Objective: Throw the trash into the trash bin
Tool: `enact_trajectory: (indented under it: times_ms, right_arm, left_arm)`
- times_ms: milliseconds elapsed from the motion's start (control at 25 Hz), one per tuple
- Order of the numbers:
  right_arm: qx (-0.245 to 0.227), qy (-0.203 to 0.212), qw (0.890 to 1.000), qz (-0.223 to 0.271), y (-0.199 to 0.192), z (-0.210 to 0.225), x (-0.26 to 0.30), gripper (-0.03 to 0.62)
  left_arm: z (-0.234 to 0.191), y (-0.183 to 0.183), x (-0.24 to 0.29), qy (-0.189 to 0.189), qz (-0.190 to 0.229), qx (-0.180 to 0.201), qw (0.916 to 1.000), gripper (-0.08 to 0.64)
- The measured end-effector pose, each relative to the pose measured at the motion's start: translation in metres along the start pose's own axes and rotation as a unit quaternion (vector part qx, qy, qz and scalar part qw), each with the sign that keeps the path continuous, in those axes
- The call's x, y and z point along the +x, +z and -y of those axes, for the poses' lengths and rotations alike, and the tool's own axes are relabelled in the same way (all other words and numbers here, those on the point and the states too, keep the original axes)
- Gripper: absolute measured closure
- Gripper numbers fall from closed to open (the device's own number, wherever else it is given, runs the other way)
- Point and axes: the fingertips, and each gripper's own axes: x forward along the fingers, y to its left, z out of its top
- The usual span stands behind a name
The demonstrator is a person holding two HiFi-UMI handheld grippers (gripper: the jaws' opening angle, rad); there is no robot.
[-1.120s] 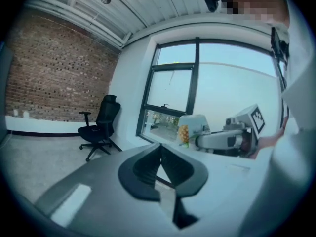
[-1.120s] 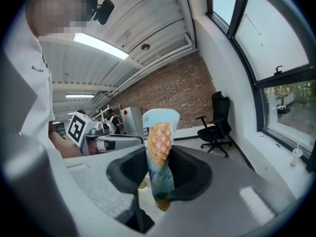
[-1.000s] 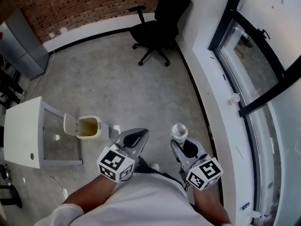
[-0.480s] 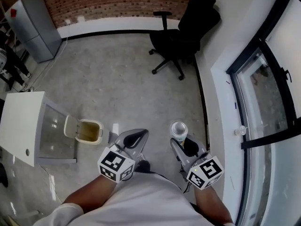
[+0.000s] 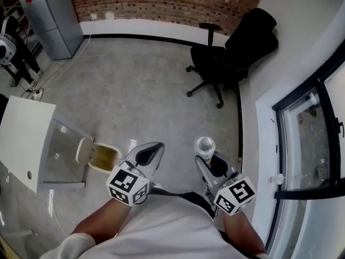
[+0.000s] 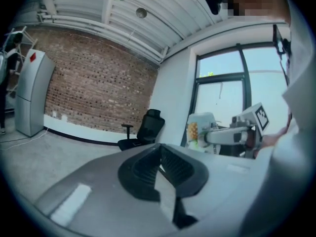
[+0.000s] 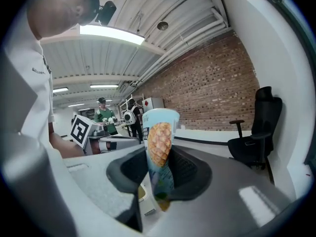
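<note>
Cup [image 5: 205,146]: pineapple print, upright, pinched between the jaws of the right claw [image 5: 209,162], above the floor. Left claw [image 5: 146,152]: pressed together, empty, beside the right. Bin [image 5: 105,145]: lid open, on floor left of the left claw, by white tabletop [image 5: 24,139]. Chair [image 5: 232,58]: black, far, near brick wall.
</note>
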Motion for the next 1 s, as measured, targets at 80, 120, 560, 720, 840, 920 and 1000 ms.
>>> enact_trajectory:
  times_ms: [80,120,560,720,840,920,1000]
  right_arm:
    - [-0.003,0.019,1.000,-0.006,0.005,-0.001,0.020,0.483]
    - [-0.005,0.027,1.000,-0.008,0.007,-0.002,0.030,0.485]
    - [-0.034,0.160,0.986,-0.031,0.026,-0.018,0.132,0.485]
    - [-0.045,0.216,0.974,-0.041,0.030,-0.017,0.162,0.485]
    - [-0.057,0.256,0.964,-0.047,0.034,-0.014,0.183,0.485]
    - [-0.068,0.286,0.954,-0.051,0.040,-0.012,0.198,0.485]
    - [-0.084,0.318,0.943,-0.052,0.048,-0.012,0.210,0.485]
  left_arm:
    - [-0.017,0.004,-0.005,0.019,0.005,-0.006,0.9998,0.551]
    - [-0.025,0.007,-0.007,0.028,0.007,-0.008,0.9995,0.551]
    - [-0.104,0.020,-0.044,0.168,0.046,-0.041,0.9838,0.551]
    - [-0.122,0.021,-0.045,0.221,0.057,-0.051,0.9723,0.551]
    - [-0.134,0.024,-0.047,0.262,0.070,-0.057,0.9609,0.551]
    - [-0.145,0.029,-0.051,0.296,0.083,-0.062,0.9494,0.551]
    - [-0.155,0.032,-0.054,0.330,0.094,-0.067,0.9368,0.552]
